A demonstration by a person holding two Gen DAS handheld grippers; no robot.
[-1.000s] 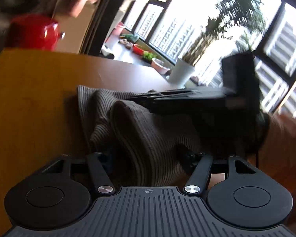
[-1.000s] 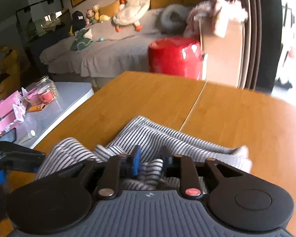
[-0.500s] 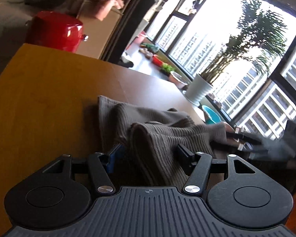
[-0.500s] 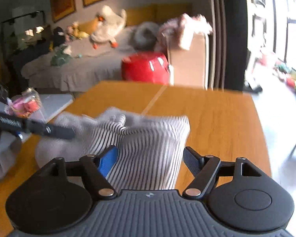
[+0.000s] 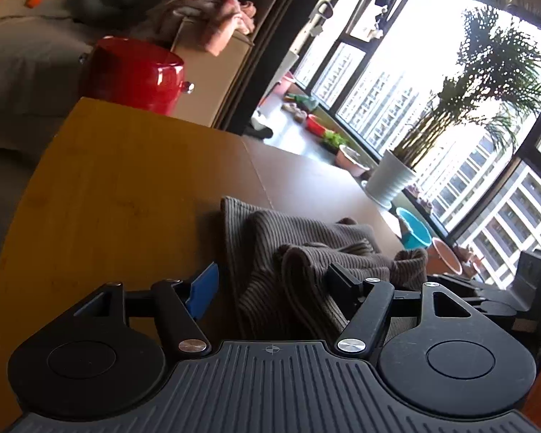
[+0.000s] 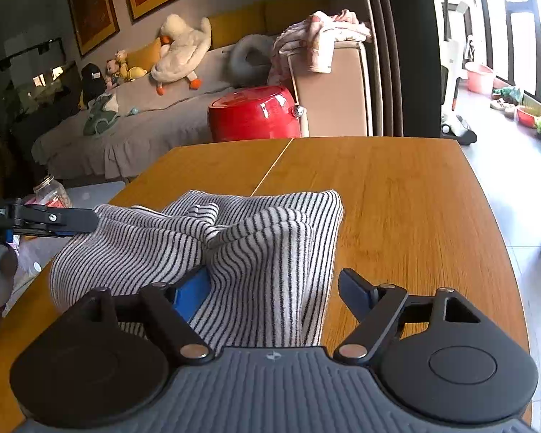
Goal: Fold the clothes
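Observation:
A black-and-white striped garment (image 6: pixel 256 238) lies bunched on the wooden table (image 6: pixel 396 195). In the left wrist view it looks brown in the backlight (image 5: pixel 306 249). My right gripper (image 6: pixel 274 292) is open, its jaws spread on either side of a raised fold of the garment. My left gripper (image 5: pixel 270 281) is open too, with the garment's folds lying between its jaws. The left gripper's fingers (image 6: pixel 54 220) reach the garment's left edge in the right wrist view. The right gripper's body (image 5: pixel 487 296) shows at the right of the left wrist view.
A red pot (image 6: pixel 256 115) stands behind the table's far edge beside a beige cabinet (image 6: pixel 335 97) draped with pink cloth. A sofa with plush toys (image 6: pixel 180 54) lies behind. A white planter (image 5: pixel 389 180) and windows are on the right. A jar (image 6: pixel 50 195) sits on a side table.
Both grippers were shut on the garment one second ago and have opened. The garment has dropped into a bunched pile on the table. Both grippers have drawn back a little.

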